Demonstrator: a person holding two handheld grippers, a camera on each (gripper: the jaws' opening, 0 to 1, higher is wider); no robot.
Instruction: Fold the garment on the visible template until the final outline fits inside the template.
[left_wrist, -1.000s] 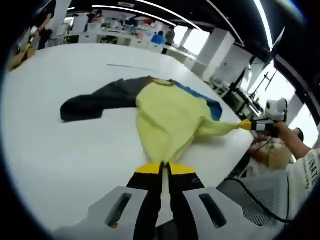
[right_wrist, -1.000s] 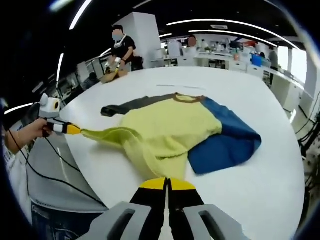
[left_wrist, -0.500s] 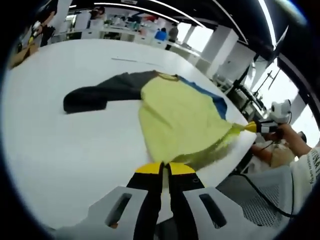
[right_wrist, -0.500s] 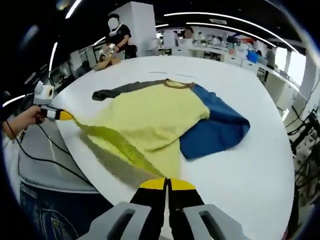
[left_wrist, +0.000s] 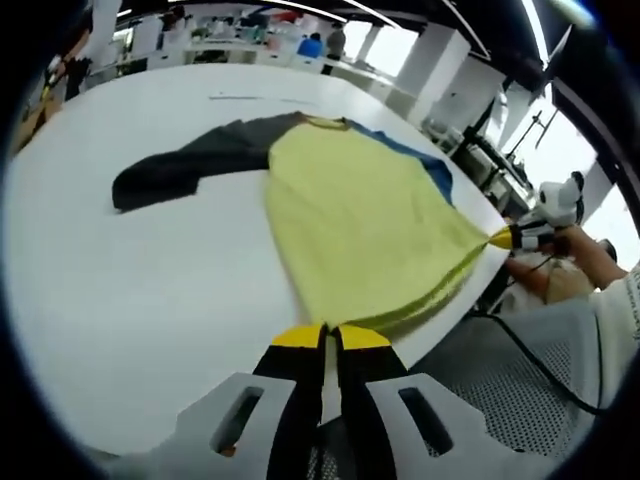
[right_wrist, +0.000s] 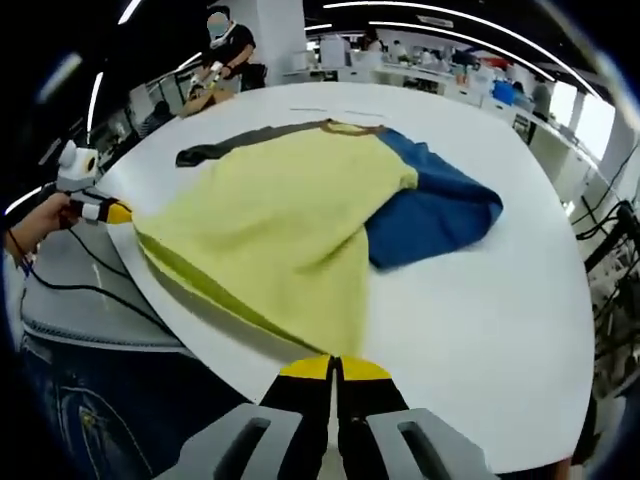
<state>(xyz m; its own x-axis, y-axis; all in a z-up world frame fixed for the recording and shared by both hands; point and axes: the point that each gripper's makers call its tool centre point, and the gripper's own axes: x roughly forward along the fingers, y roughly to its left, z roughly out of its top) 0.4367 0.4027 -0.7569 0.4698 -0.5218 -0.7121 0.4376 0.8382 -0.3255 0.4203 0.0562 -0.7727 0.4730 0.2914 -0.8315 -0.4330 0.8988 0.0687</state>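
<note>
Wide white tabletop (right_wrist: 520, 330) out front, its round edge dropping to a grey mesh surface (left_wrist: 480, 370) in the left gripper view. Overhead, long strip lights (right_wrist: 420, 8) run across a dark ceiling, a white pillar (left_wrist: 432, 68) stands by bright windows (left_wrist: 560, 170), and rows of white workbenches (right_wrist: 420, 75) sit at the far side, cluttered with what may be bins or equipment. A person (right_wrist: 225, 45) stands by another bench (right_wrist: 195, 100) on the left.
</note>
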